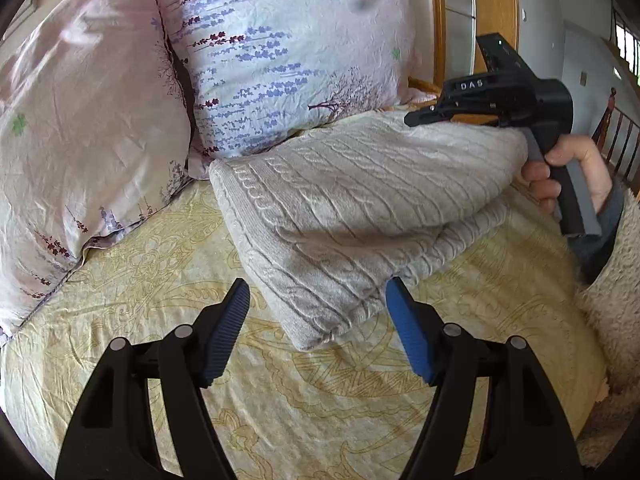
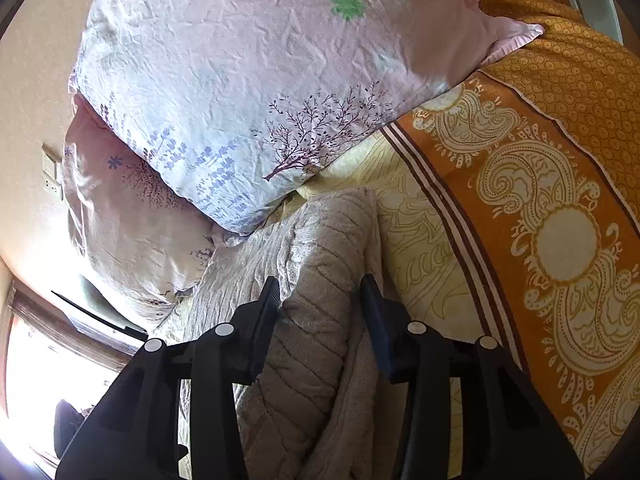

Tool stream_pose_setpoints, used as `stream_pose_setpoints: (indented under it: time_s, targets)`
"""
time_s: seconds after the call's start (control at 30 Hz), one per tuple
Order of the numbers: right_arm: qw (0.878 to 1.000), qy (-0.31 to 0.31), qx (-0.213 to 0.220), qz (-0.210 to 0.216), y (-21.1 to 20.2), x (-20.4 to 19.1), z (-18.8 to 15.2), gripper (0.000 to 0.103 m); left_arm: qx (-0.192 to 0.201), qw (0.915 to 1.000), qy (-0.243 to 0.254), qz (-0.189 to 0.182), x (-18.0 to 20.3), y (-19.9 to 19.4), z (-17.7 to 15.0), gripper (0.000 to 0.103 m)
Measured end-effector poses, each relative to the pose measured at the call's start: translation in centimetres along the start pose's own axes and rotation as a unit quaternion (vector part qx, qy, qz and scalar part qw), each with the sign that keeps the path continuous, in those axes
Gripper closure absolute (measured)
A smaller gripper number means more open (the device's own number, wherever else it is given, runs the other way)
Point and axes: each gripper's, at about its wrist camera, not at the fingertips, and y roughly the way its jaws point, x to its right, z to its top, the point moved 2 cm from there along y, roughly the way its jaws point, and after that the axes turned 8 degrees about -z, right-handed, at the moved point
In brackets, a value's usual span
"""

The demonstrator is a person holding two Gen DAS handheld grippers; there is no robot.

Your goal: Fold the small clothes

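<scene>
A beige cable-knit garment (image 1: 360, 216) lies folded on the yellow patterned bed sheet (image 1: 280, 400). My left gripper (image 1: 318, 308) is open and empty, with its blue pads (image 1: 230, 328) on either side of the garment's near corner, above the sheet. My right gripper (image 2: 320, 300) stands partly open around the garment's thick folded edge (image 2: 320, 264); the fingers (image 2: 268, 308) flank the fabric and I cannot tell whether they press it. In the left wrist view the right gripper's body (image 1: 500, 96) sits at the garment's far right edge, held by a hand (image 1: 568, 176).
Two pink floral pillows (image 1: 280, 52) (image 1: 80, 140) lean at the head of the bed. An orange paisley blanket (image 2: 540, 200) lies to the right of the garment. A wooden headboard (image 1: 496, 12) and railing (image 1: 616, 136) stand behind. A fleecy sleeve (image 1: 612, 300) is at right.
</scene>
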Motion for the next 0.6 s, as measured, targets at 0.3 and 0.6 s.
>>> stream_pose_setpoints:
  time_s: [0.3,0.6]
  targets:
    - [1.0,-0.009,0.002,-0.005,-0.3,-0.3,0.0,0.062,-0.029,0.9973,0.045,0.05,0.9,1.6,-1.7,0.06]
    - [0.999,-0.039,0.032,-0.009,-0.5,-1.4,0.0,0.09,-0.008,0.9987,0.013,0.048,0.0,1.5,-1.2,0.087]
